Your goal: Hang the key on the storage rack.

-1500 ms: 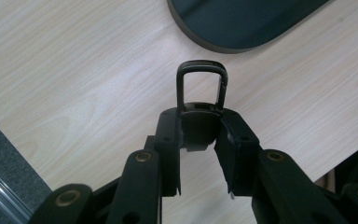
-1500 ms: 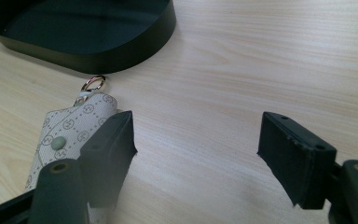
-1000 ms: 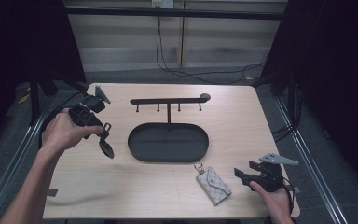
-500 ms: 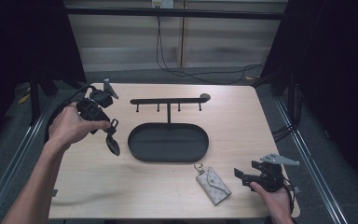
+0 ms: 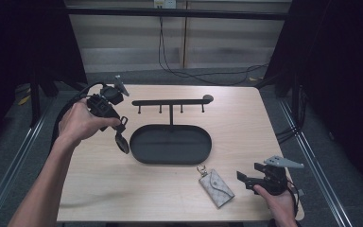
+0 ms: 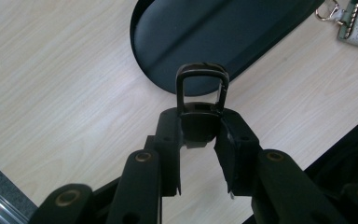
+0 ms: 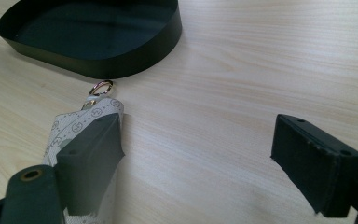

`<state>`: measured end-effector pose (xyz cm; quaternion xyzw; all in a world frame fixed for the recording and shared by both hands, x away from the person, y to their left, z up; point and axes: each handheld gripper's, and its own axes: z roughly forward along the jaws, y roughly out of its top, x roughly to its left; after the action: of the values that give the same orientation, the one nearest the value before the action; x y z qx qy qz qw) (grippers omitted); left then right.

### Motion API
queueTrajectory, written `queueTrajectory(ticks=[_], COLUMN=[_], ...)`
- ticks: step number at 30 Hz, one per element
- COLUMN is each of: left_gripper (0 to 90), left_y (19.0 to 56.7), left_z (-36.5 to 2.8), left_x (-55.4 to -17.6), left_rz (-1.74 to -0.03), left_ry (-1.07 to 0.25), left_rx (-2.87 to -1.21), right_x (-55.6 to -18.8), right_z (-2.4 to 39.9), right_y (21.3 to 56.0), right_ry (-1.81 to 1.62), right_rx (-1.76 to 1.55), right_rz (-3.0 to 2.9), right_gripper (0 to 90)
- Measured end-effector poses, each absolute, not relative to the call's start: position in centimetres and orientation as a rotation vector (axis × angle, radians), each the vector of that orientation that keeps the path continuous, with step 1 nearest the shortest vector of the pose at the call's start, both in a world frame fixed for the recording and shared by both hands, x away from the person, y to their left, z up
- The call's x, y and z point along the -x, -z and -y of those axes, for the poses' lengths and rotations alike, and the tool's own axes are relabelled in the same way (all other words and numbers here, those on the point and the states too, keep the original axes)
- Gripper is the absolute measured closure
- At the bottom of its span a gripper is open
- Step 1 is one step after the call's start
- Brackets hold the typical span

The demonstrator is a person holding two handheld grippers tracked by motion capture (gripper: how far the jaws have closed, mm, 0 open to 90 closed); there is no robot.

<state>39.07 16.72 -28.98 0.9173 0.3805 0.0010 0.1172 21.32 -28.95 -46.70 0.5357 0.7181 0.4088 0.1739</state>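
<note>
Key fob (image 5: 121, 140), one, hangs pinched in the left claw (image 5: 119, 124) at frame left; one pouch (image 5: 216, 187) lies beside the right claw (image 5: 244, 178), just spread wide with nothing between.

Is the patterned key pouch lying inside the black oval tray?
No, the key pouch lies on the bare wooden table, just outside the rim of the tray.

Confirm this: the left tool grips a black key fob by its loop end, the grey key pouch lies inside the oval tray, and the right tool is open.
Wrong on the pouch. The high view shows the grey key pouch lying on the table, outside the oval tray. The left tool grips the black key fob; the right tool is open.
</note>
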Motion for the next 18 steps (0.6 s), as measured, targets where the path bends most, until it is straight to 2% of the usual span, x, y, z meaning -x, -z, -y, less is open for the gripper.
queueTrajectory(ticks=[18], left_gripper=[71.1], left_y=[29.3], left_z=[-13.6], left_x=[-41.0], left_rz=[-1.104], left_ry=[-0.011], left_rx=[-2.715], right_x=[-21.4], right_z=[28.8], right_y=[46.8], right_ry=[-1.153], right_rx=[-1.516], right_rz=[-2.054], right_gripper=[16.4])
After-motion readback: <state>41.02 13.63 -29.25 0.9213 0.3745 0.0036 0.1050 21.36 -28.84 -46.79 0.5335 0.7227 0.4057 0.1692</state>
